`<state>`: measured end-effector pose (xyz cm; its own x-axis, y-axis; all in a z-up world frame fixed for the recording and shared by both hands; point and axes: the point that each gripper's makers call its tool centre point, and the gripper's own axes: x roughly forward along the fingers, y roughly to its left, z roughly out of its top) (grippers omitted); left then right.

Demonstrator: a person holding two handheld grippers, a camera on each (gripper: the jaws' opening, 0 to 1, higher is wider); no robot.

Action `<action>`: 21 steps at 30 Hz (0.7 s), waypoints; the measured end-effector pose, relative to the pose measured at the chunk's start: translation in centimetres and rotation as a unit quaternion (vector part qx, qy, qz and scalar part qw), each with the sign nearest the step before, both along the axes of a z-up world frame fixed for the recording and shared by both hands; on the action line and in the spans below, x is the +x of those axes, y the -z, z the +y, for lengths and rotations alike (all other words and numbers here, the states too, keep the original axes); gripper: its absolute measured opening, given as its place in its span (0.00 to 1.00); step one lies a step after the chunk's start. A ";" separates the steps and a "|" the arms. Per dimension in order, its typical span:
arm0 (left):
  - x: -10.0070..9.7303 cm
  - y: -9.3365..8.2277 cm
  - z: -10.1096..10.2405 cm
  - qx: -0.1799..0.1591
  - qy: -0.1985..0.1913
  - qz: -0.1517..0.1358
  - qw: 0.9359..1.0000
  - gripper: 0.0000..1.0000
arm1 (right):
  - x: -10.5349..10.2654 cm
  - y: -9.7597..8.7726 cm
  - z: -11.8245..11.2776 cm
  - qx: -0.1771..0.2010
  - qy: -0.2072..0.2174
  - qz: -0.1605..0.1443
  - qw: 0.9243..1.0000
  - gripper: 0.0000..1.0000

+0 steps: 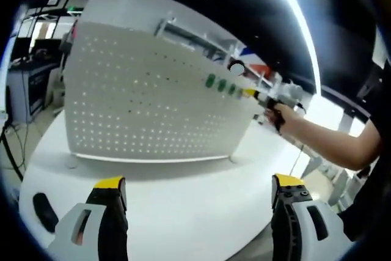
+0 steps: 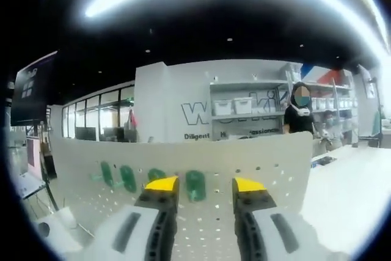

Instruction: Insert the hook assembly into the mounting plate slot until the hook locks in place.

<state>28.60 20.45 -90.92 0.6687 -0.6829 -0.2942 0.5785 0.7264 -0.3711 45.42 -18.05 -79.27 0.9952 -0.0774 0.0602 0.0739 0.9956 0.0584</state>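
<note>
Green hooks (image 2: pixel 195 184) sit in a row on the white pegboard mounting plate (image 1: pixel 153 102), which stands upright on the white desk (image 1: pixel 183 206). In the right gripper view the right tool (image 2: pixel 204 186) has its yellow-tipped jaws apart just before one hook, not clamped; contact is hard to judge. The left tool (image 1: pixel 198 184) hangs open and empty over the desk. A person's hand (image 1: pixel 278 114) holds the right tool at the plate's far edge, hooks blurred there. A black object (image 1: pixel 43 209) lies on the desk edge, partly cut off.
</note>
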 end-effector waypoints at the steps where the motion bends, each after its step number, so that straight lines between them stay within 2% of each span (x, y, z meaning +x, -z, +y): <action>1: -0.1 0.0 0.0 0.001 -0.001 0.000 1.000 1.00 | -0.3 0.0 0.0 0.000 -0.001 0.002 1.000 0.33; 10: -1.1 -0.2 0.5 0.013 -0.001 -0.008 1.000 1.00 | -4.1 1.1 0.1 0.001 0.008 0.018 1.000 0.42; 15: -1.3 -0.2 1.0 0.013 -0.006 -0.007 1.000 1.00 | -5.5 1.8 1.5 0.004 -0.004 0.023 1.000 0.51; 18: -1.4 -0.1 1.1 0.018 -0.007 -0.009 1.000 1.00 | -6.6 2.9 2.6 0.015 -0.011 0.038 0.999 0.61; 21: -1.5 -0.1 1.3 0.020 -0.007 -0.010 1.000 1.00 | -7.7 4.2 4.1 0.014 -0.030 0.054 0.998 0.62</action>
<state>27.12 21.74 -90.81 0.6846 -0.6609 -0.3075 0.5745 0.7488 -0.3305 37.67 -13.96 -83.45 0.9986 -0.0178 -0.0493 0.0218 0.9965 0.0810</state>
